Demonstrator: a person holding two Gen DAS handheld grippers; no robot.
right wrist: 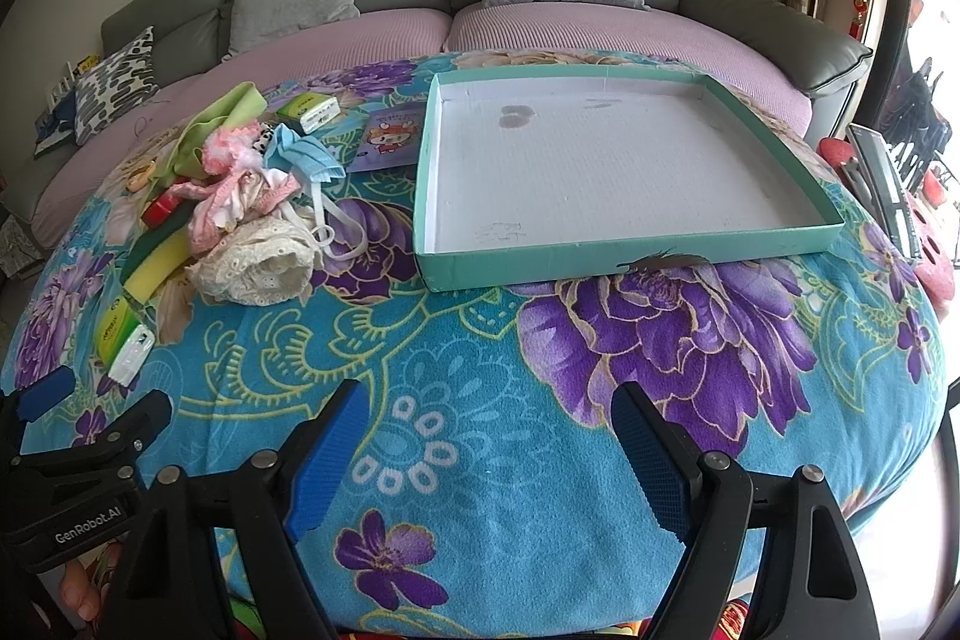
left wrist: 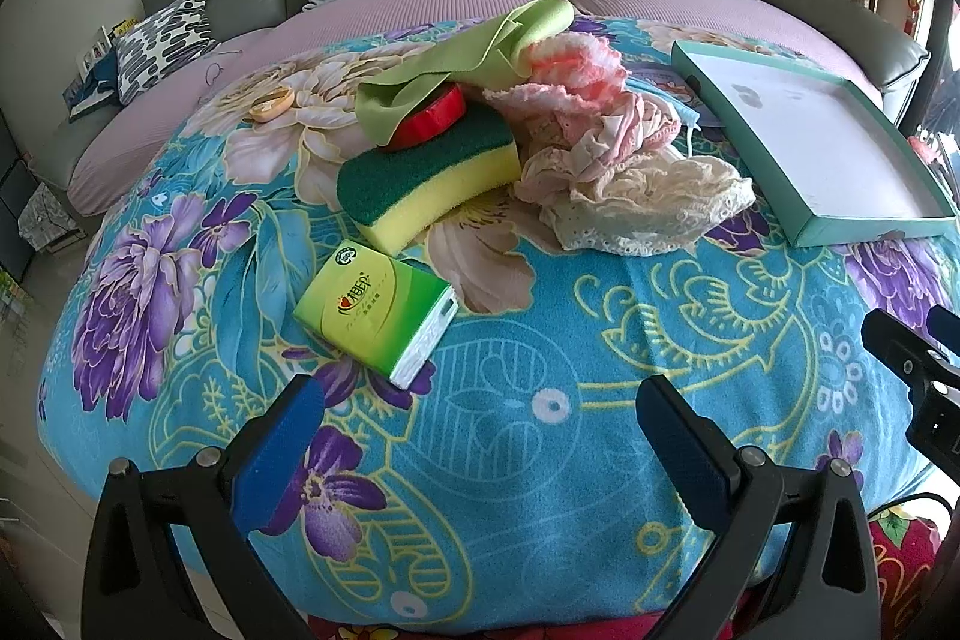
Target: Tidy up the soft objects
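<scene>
Both grippers hover low over the near edge of the blanket (right wrist: 480, 340), nothing between their fingers: the left gripper (left wrist: 480, 436) has its blue pads wide apart over bare cloth, and the right gripper (right wrist: 489, 460) likewise stands spread and empty. Ahead of the left one lies a green tissue pack (left wrist: 375, 316), then a sponge (left wrist: 429, 184) with a red roll (left wrist: 432, 115) on top and a green cloth (left wrist: 456, 58) draped over that. Touching the sponge's right side is a heap of pink and cream lace fabric (left wrist: 618, 160), with a blue mask (right wrist: 303, 154) and a 2nd tissue pack (right wrist: 309, 112) behind it. Right of the heap sits the tray (right wrist: 630, 253), with nothing in it. Sorting looks not yet begun; this seems the pause before a 1st pick. Next move likely calls for the left gripper to reach forward to the tissue pack, straddle its narrow sides, then close and carry it over the tray's wall.
</scene>
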